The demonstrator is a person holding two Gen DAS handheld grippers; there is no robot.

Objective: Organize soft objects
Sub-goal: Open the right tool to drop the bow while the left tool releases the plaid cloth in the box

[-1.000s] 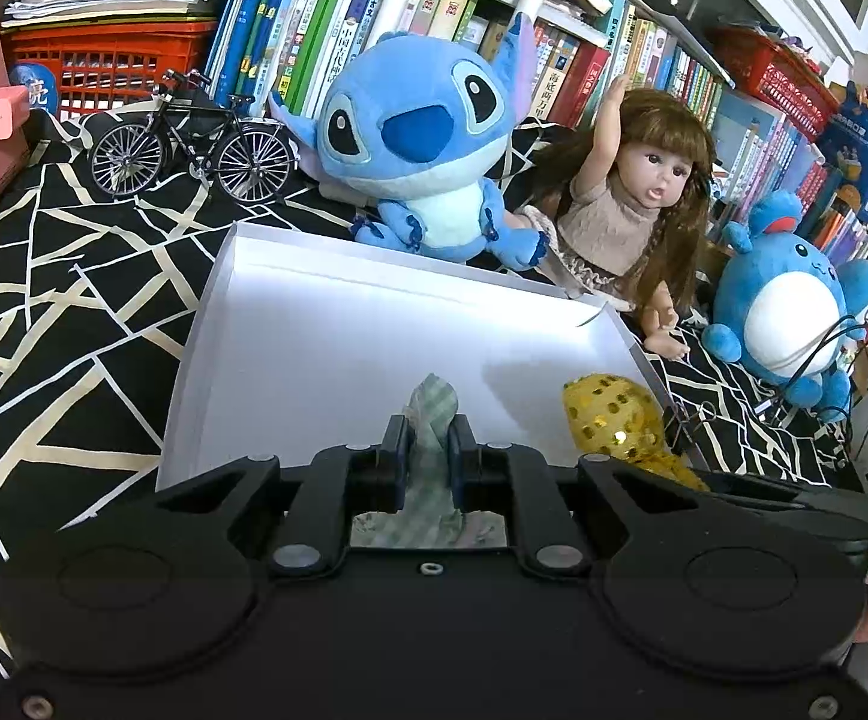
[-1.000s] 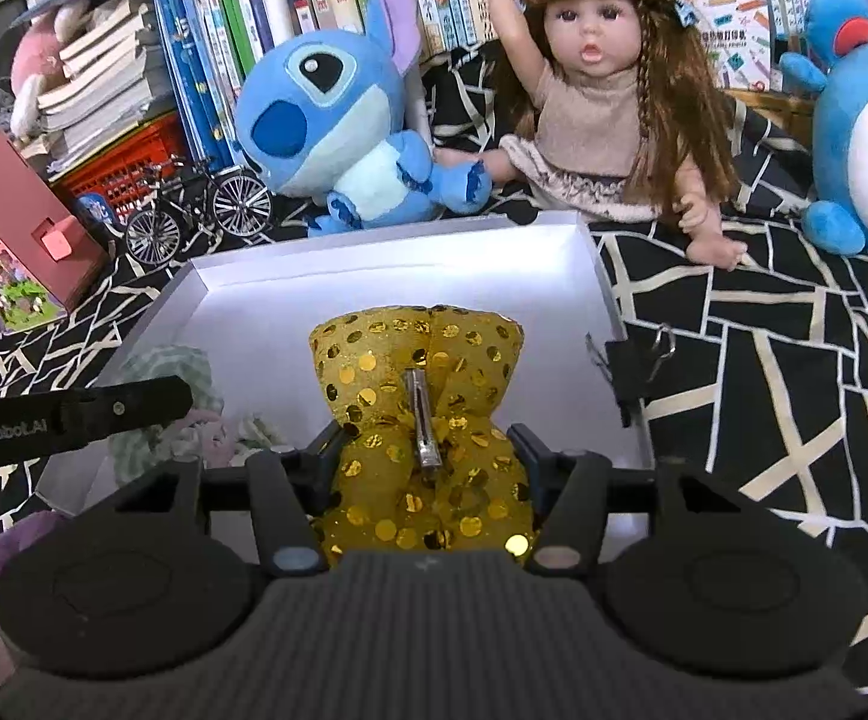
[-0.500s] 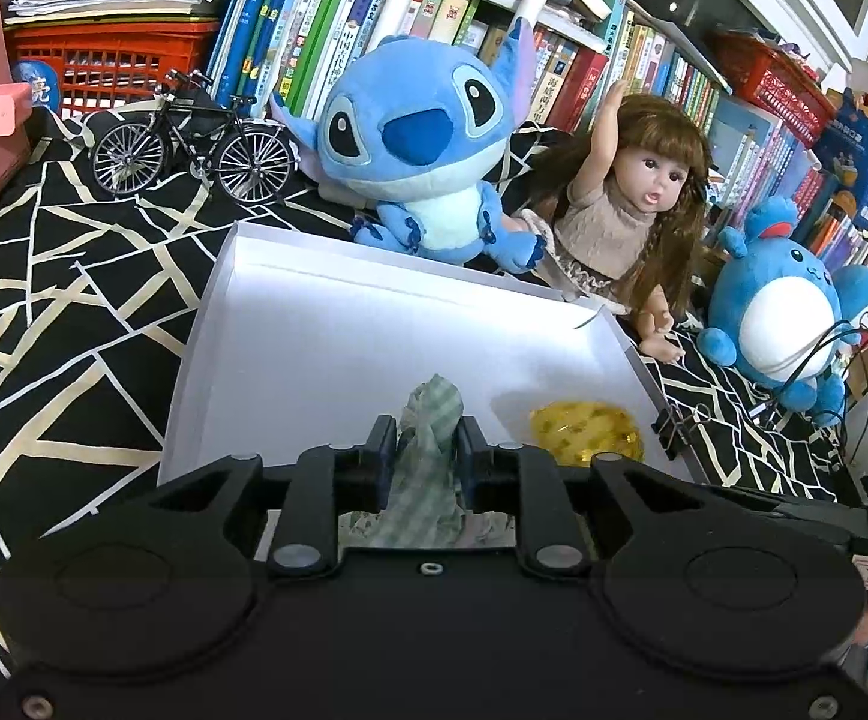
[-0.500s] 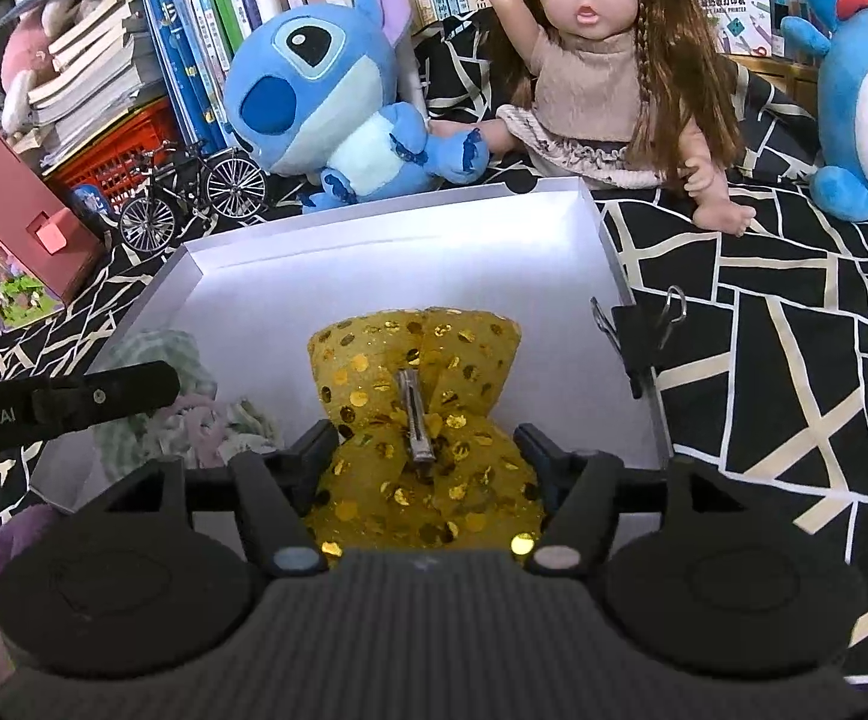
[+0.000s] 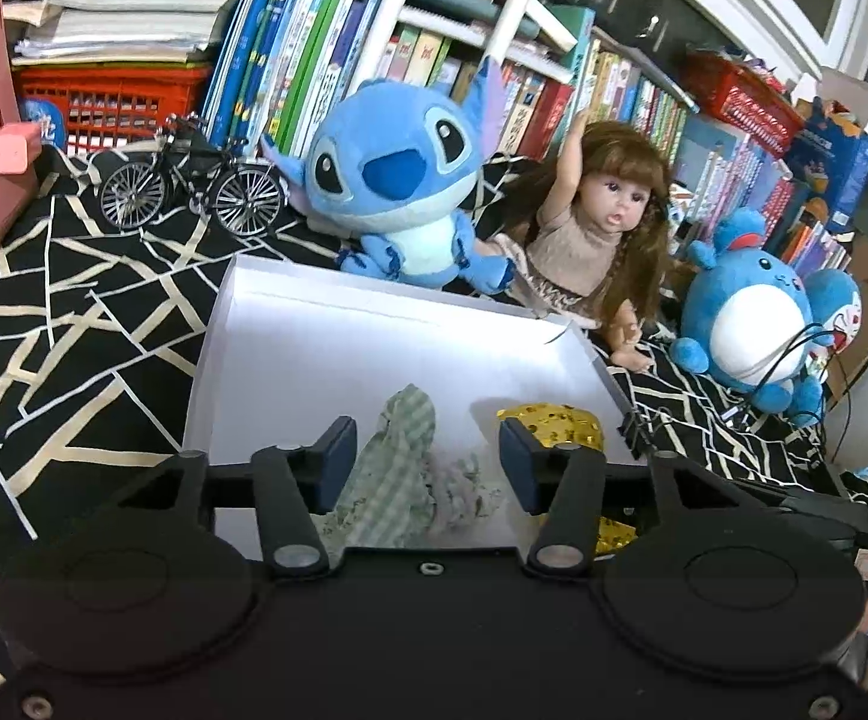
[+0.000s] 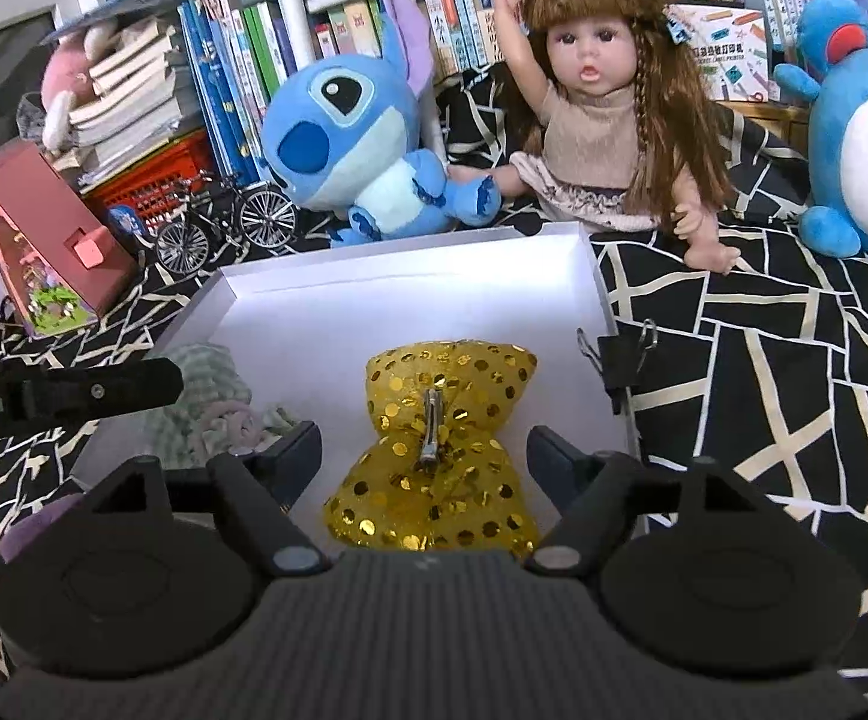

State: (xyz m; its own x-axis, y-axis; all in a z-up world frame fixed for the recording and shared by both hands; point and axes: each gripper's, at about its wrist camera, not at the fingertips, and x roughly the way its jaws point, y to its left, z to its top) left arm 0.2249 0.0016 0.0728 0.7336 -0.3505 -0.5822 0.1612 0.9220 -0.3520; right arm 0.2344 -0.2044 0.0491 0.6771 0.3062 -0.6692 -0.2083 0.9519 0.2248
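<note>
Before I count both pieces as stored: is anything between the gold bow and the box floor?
Nothing visible: the gold bow lies on the white box floor, between the opening right tongs, pads clear of it.

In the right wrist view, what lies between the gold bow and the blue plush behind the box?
Only bare white box floor and its far wall, between gold bow and blue plush.

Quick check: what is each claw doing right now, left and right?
Left claw: opening, pads clear of the green checked cloth lying between them.
Right claw: opening, gold sequin bow released in the white box.
</note>
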